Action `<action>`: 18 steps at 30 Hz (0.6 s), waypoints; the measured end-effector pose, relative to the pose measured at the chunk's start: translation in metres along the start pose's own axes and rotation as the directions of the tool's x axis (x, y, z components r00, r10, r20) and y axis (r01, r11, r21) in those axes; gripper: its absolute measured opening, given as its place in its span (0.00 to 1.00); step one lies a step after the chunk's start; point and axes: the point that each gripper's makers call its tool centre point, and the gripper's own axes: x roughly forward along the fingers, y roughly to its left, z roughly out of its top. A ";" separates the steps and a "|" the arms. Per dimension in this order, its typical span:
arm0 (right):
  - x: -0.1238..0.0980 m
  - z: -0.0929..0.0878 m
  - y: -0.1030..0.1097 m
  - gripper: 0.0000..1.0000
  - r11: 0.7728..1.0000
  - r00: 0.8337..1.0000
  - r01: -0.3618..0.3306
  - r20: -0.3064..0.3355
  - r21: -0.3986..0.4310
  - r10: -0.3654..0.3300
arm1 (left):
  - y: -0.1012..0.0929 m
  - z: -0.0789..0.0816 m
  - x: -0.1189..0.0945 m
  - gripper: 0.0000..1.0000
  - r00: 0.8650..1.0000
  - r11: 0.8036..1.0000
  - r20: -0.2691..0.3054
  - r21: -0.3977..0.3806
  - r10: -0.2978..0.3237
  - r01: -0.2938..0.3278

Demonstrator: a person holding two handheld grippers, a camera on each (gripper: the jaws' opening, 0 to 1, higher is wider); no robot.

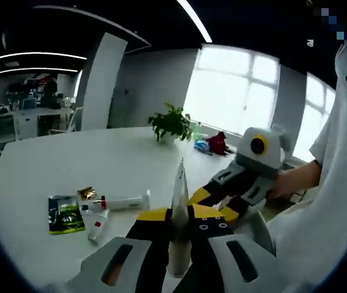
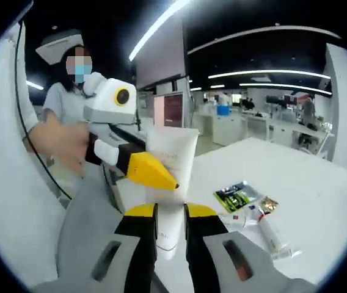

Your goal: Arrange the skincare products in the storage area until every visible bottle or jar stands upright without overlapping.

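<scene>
The left gripper (image 1: 179, 213) is pinching a white squeeze tube (image 1: 178, 201) edge-on between its yellow-tipped jaws, which are pressed against the tube's thin sides. In the right gripper view, the right gripper (image 2: 170, 213) is clamping the same tube (image 2: 170, 165) lower down, near its cap end, with the flat crimped end pointing up and the left gripper's (image 2: 152, 174) yellow tip touching its broad face. The right gripper (image 1: 213, 195) is also showing just right of the tube in the left gripper view.

Left of the tube, on the white table (image 1: 51, 165), a green sachet (image 1: 65, 213), a small gold wrapper (image 1: 87, 193), a white tube with a red cap (image 1: 99, 226) and a long white applicator (image 1: 124, 201) are lying flat, close together. Beyond the tube, a potted plant (image 1: 172, 125) is standing near the table's far edge, with red and blue items (image 1: 213, 145) just to its right. A person's hand (image 1: 292, 180) is gripping the right tool. Bright windows and office desks are lining the room.
</scene>
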 end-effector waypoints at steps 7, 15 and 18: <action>-0.020 0.015 0.001 0.23 0.993 0.993 -0.117 0.022 0.005 0.117 | -0.032 0.023 0.017 0.10 0.988 0.984 -0.003 0.089 -0.156 0.155; -0.021 0.002 -0.003 0.21 0.981 0.983 -0.182 -0.034 -0.063 0.180 | -0.041 0.020 0.040 0.10 0.963 0.946 -0.053 0.179 -0.264 0.269; -0.026 -0.014 -0.010 0.19 0.979 0.984 -0.171 -0.070 -0.114 0.163 | -0.040 0.013 0.050 0.10 0.960 0.940 -0.065 0.195 -0.271 0.279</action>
